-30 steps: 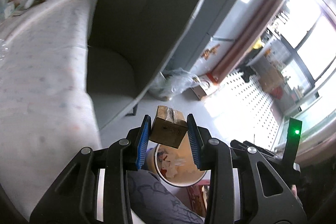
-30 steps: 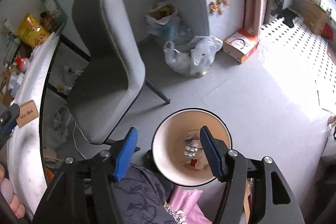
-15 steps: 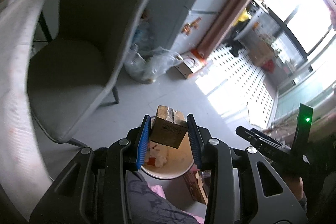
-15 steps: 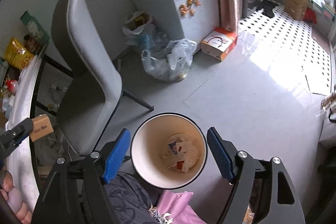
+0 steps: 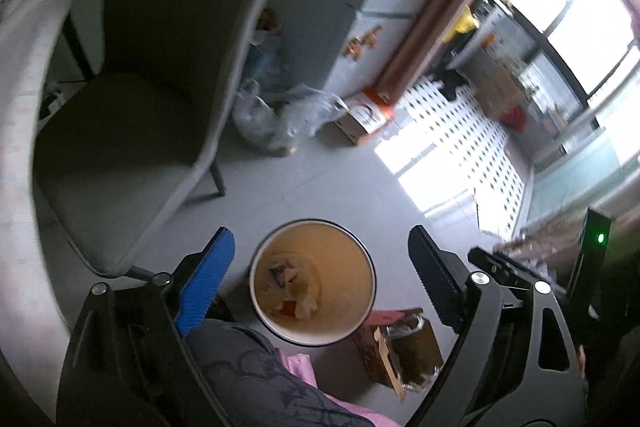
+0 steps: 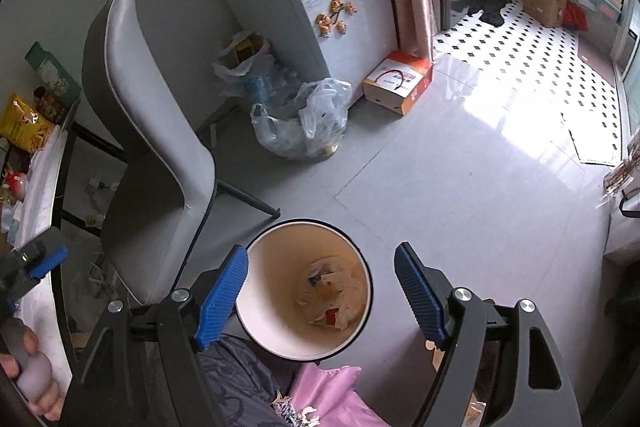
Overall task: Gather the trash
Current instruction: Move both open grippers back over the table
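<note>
Left wrist view: the left gripper (image 5: pixel 320 267) hangs above the bin (image 5: pixel 312 281), its jaws opening with nothing between them. A brown box (image 5: pixel 404 347) lies on the floor just right of the bin, outside its rim, so the drop looks to have missed. To do this well, release squarely over the bin's mouth.

Right wrist view: the right gripper (image 6: pixel 320 291) is spread wide and empty over the bin (image 6: pixel 280 307), scraps at its bottom. The chair (image 6: pixel 160 163) stands left of the bin.
</note>
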The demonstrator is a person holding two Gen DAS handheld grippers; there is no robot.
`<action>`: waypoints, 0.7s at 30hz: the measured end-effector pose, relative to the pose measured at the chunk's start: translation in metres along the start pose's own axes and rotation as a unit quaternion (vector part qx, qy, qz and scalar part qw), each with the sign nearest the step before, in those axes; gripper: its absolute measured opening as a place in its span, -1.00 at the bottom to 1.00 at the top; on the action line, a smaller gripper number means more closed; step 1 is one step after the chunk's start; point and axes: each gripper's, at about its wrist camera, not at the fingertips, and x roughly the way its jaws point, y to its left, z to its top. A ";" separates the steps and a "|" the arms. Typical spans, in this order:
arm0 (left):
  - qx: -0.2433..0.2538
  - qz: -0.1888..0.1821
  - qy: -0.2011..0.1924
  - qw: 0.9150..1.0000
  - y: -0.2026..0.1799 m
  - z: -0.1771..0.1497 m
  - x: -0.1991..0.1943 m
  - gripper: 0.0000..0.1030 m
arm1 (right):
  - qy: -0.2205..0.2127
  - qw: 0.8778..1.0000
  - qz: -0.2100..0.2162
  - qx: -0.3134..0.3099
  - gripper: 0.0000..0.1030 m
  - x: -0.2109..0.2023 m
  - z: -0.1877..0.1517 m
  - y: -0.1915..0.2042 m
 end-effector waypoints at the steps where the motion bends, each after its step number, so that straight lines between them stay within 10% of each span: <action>1: -0.005 0.001 -0.006 1.000 0.004 0.001 -0.005 0.76 | 0.000 1.000 0.002 -0.003 0.48 0.000 0.001 0.002; 11: -0.051 0.029 -0.086 0.995 0.058 0.011 -0.078 0.86 | -0.027 0.997 0.038 -0.062 0.72 -0.016 0.009 0.068; 21: -0.103 0.103 -0.189 0.971 0.125 0.001 -0.169 0.89 | -0.083 0.987 0.058 -0.126 0.85 -0.051 0.007 0.164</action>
